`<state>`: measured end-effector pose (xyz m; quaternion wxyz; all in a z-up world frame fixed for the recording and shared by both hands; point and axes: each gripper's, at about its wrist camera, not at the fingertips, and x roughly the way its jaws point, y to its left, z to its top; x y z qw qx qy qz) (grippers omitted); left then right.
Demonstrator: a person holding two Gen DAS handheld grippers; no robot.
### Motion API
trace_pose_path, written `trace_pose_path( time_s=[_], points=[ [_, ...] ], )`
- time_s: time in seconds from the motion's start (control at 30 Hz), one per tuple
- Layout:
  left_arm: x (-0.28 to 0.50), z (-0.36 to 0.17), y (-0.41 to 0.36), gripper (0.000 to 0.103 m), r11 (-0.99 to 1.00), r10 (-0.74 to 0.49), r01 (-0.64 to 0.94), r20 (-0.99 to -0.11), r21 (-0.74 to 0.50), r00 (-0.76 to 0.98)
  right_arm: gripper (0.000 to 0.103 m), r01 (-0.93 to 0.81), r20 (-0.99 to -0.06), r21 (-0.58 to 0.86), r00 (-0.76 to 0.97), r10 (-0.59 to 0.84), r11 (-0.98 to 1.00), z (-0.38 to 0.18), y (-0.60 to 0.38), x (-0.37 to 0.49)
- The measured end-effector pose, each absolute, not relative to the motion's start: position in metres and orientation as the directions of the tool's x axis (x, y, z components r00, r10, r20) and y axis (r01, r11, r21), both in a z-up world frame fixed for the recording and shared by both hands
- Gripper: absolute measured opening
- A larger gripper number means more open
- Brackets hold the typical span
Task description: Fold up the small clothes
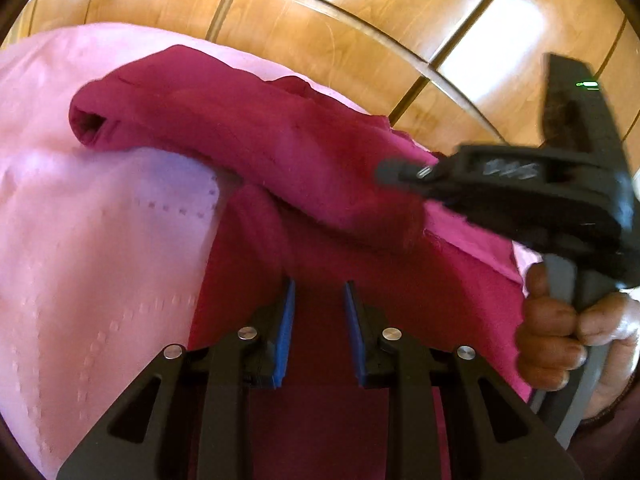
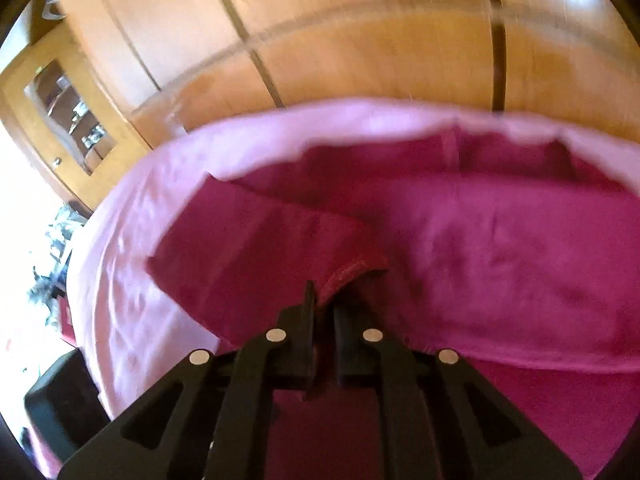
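Mid-fold here: right gripper (image 2: 322,312) is clamped on the stitched hem of the crumpled magenta cotton garment (image 1: 280,152), left gripper (image 1: 319,304) hangs released over the near cloth, so next I'd reckon carry that hem across and lay it flat.

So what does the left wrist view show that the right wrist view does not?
Only left wrist: the left gripper open over the magenta garment, its fingers blue-padded, and a hand holding the right gripper.
Only right wrist: the stitched hem pinched in the shut right gripper, and a glass-door cabinet.
Both: the garment, pink sheet, wooden panels.
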<state>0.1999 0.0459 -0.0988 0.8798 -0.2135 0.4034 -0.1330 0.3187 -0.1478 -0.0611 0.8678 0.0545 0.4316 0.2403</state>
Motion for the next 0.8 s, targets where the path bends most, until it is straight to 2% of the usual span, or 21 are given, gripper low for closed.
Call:
trace_pose_path(
  time_s=[0.17, 0.3, 0.53, 0.7, 0.77, 0.8],
  points=[
    [0.203, -0.099, 0.044, 0.024, 0.867, -0.414, 0.062, -0.647, -0.495, 0.64, 0.007, -0.383, -0.612, 0.298, 0.626, 0.483, 0.874, 0.006, -0.193, 0.312],
    [0.202, -0.099, 0.045, 0.024, 0.867, -0.415, 0.063, -0.647, -0.494, 0.64, 0.007, -0.297, -0.586, 0.31, 0.688, 0.427, 0.903, 0.03, -0.245, 0.323],
    [0.199, -0.098, 0.045, 0.024, 0.874, -0.406, 0.062, -0.653, -0.483, 0.639, 0.007, 0.004, -0.701, 0.316, 0.675, 0.231, 0.949, -0.021, -0.354, 0.346],
    [0.203, -0.097, 0.044, 0.024, 0.876, -0.402, 0.056, -0.662, -0.479, 0.632, 0.007, 0.146, -0.786, 0.295, 0.598, 0.153, 0.944, -0.073, -0.387, 0.36],
    [0.204, -0.095, 0.047, 0.024, 0.876, -0.402, 0.042, -0.678, -0.481, 0.616, 0.01, 0.167, -0.799, 0.306, 0.581, 0.157, 0.937, -0.085, -0.397, 0.362],
    [0.204, -0.091, 0.048, 0.024, 0.882, -0.395, 0.039, -0.691, -0.47, 0.605, 0.02, 0.172, -0.8, 0.312, 0.578, 0.161, 0.934, -0.089, -0.399, 0.361]
  ],
)
